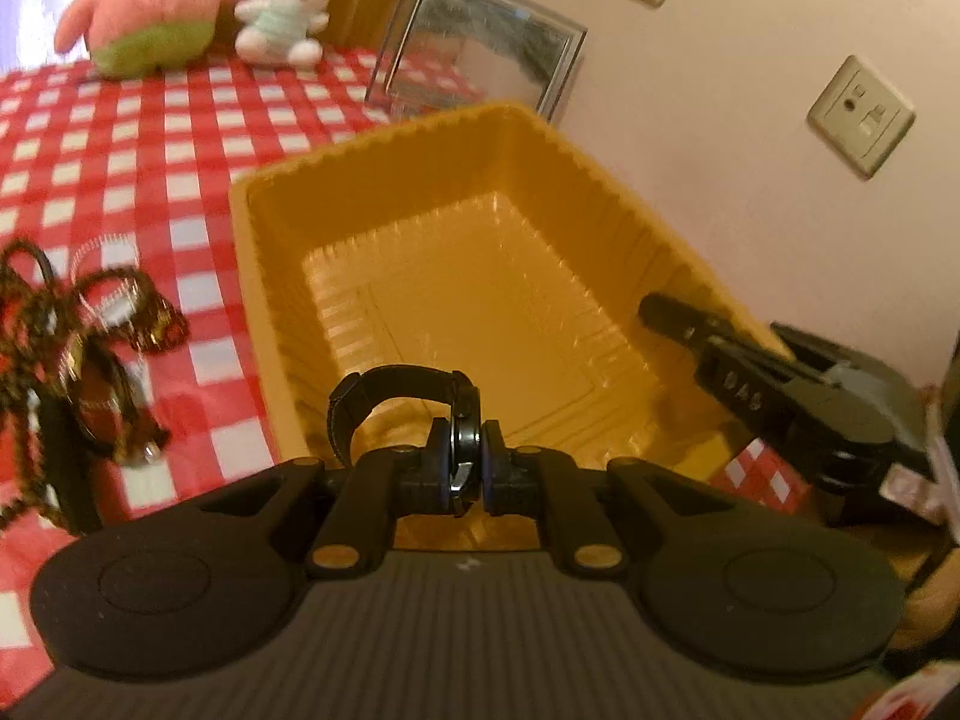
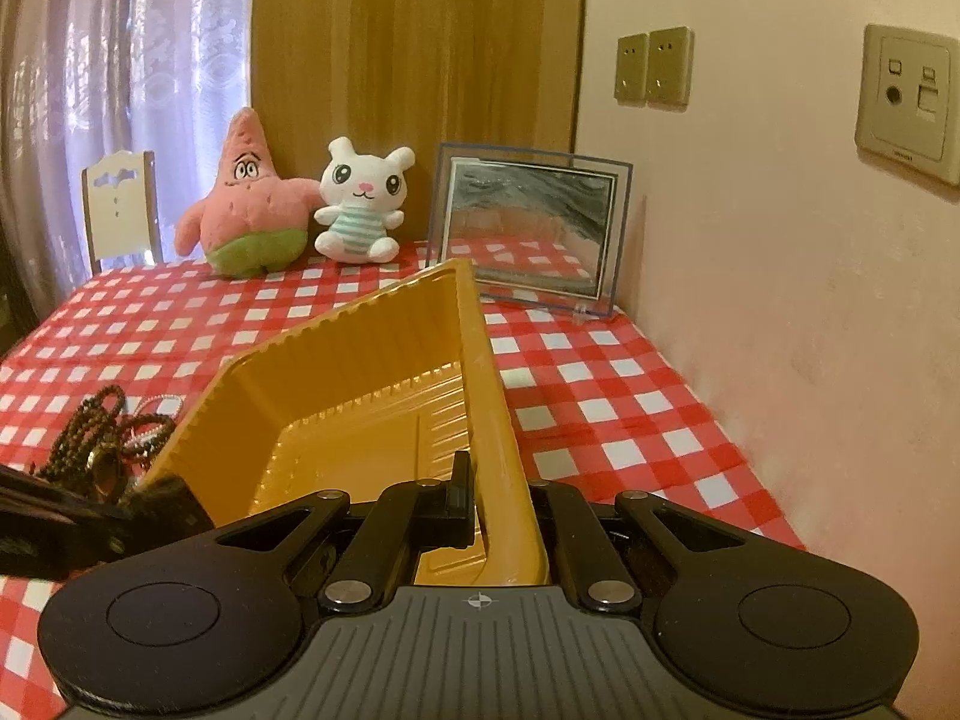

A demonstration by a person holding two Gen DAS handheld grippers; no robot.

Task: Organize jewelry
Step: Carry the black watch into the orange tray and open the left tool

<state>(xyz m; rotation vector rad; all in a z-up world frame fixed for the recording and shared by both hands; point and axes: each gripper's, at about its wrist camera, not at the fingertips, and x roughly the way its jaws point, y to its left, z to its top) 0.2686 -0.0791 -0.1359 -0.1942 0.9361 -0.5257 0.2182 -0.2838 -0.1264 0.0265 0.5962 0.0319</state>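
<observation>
My left gripper (image 1: 466, 462) is shut on a black watch (image 1: 420, 402), held over the near edge of the yellow plastic tray (image 1: 384, 144), whose inside is bare. My right gripper (image 2: 498, 498) is shut on the tray's right wall (image 2: 480, 360); it also shows in the left wrist view (image 1: 708, 354) at the tray's right rim. A tangle of dark bead necklaces and bracelets (image 1: 90, 324) lies on the checked cloth left of the tray, also seen in the right wrist view (image 2: 102, 432).
Red and white checked tablecloth (image 2: 600, 372). At the back stand a pink star plush (image 2: 246, 204), a white bunny plush (image 2: 360, 204) and a glass picture frame (image 2: 528, 222). A pink wall with sockets runs along the right. A chair (image 2: 120, 204) stands beyond the table.
</observation>
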